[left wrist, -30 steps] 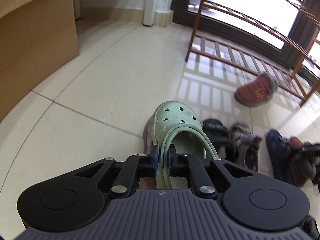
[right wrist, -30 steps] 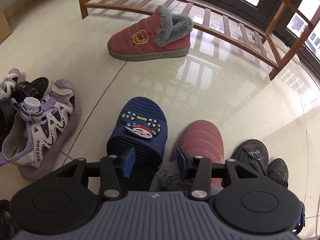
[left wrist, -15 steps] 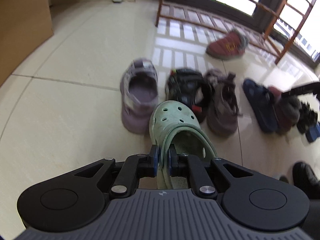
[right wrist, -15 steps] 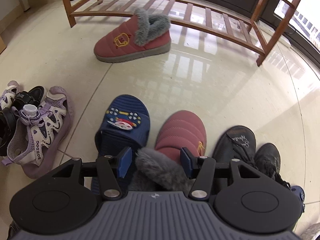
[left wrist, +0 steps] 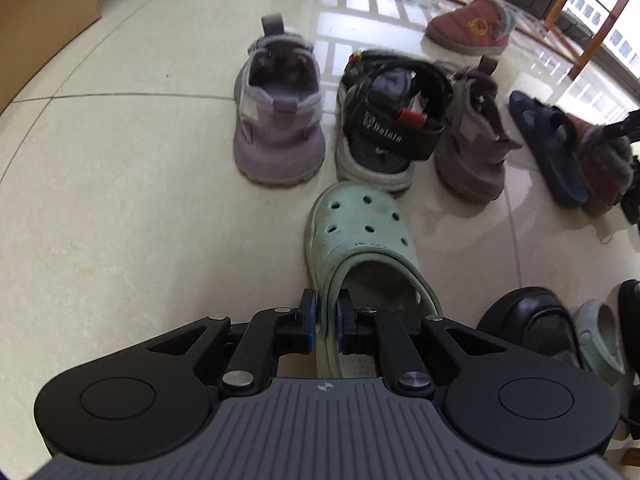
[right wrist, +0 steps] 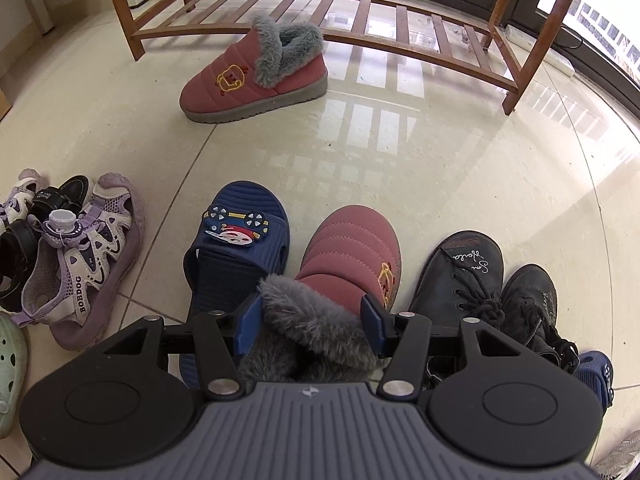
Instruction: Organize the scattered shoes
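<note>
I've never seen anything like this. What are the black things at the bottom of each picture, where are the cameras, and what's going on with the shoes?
Those are two hand-held grippers, each with a fisheye camera looking along its fingers. In the left view, the left gripper pinches the rim of a green clog. In the right view, the right gripper is open around the furry collar of a red slipper. Its mate lies near the wooden rack. A blue sandal, a purple sandal and black boots lie on the tiled floor.

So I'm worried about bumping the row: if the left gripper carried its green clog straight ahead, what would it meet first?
Probably the black sandal: the green clog in the left gripper points its toe at that heel, though depth is unclear.
</note>
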`<state>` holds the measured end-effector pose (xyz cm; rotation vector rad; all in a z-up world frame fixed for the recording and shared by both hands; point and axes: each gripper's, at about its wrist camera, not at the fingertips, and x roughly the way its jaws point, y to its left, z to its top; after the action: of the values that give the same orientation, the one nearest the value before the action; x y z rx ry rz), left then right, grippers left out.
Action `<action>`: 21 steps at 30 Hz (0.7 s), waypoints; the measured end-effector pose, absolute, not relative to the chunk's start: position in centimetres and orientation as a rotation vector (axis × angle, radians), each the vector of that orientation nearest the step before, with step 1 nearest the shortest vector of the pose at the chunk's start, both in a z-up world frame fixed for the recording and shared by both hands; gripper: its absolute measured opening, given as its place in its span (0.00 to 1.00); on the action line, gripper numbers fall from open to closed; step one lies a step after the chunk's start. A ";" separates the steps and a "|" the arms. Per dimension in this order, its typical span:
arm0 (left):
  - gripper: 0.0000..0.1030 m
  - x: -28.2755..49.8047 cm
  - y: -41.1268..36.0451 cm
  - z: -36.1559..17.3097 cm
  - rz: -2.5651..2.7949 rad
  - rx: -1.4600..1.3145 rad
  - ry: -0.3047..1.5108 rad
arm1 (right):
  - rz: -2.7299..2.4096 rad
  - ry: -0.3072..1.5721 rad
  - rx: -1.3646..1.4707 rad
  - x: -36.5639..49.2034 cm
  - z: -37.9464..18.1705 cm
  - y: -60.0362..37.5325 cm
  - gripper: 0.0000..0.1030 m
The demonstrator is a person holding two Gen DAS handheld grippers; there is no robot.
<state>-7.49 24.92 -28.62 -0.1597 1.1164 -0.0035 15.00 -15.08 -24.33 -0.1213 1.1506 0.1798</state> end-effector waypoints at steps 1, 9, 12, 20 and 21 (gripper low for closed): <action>0.14 -7.5 24.9 -28.8 -0.002 -0.159 1.120 | 0.181 1.151 -0.119 15.0 -24.3 -15.1 0.58; 0.49 -8.0 24.4 -28.3 -0.029 -0.152 1.119 | 0.187 1.142 -0.099 14.8 -23.1 -15.5 0.59; 0.56 -8.4 23.8 -27.0 -0.033 -0.150 1.099 | 0.189 1.133 -0.094 14.4 -22.5 -15.9 0.60; 0.59 -6.8 21.9 -22.9 -0.036 -0.161 1.006 | 0.164 1.106 -0.095 12.8 -20.9 -19.0 0.64; 0.59 -6.2 21.6 -22.5 -0.039 -0.163 0.993 | 0.157 1.106 -0.091 12.7 -20.9 -19.4 0.64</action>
<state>-6.23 21.55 -22.49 -0.1626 0.9933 -0.0393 12.74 -19.39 -20.88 -0.0907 1.1064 0.1574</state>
